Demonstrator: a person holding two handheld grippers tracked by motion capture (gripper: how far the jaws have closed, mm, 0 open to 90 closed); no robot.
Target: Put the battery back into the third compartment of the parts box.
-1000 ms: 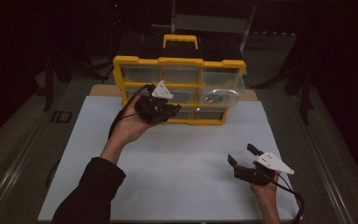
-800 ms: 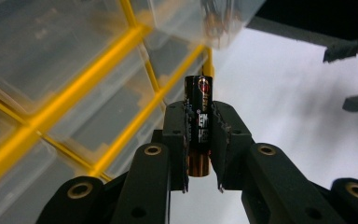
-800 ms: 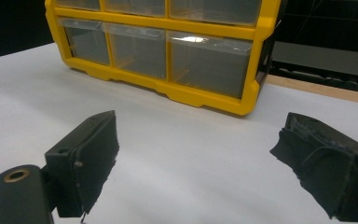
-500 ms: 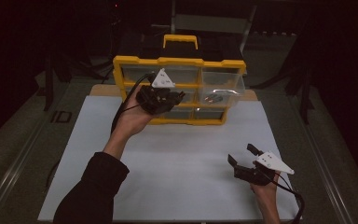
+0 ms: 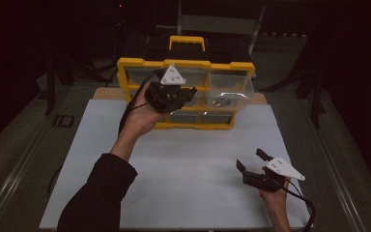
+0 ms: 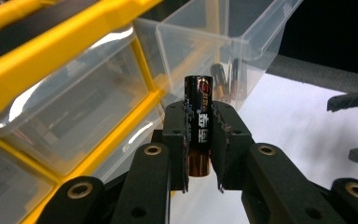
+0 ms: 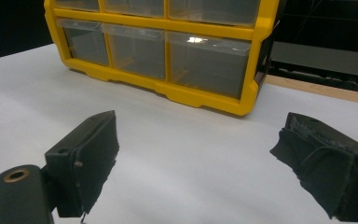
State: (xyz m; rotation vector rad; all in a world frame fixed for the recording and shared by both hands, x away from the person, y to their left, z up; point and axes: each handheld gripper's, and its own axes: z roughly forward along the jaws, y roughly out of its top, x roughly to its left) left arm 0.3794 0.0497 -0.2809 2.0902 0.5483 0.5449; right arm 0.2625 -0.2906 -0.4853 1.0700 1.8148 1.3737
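Currently, grip: the left gripper has its black jaws nearly closed, clamping an upright black cylindrical battery with a copper-coloured lower end at mid-length.
Battery position: raised in front of the yellow plastic organiser cabinet with clear drawers, just short of the pulled-out clear plastic drawer.
Drawer contents: further batteries stand inside the drawer.
Right gripper: the right gripper has its jaws wide apart with nothing between them, over the white table mat, well apart from the cabinet.
Risk, slip: the pads bear on a smooth round casing; a tilt of the hand could let the battery slide out.
Risk, collision: its protruding top may strike the drawer rim if carried too low.
Markings: red and white characters run down the battery; they are not legible as a brand.
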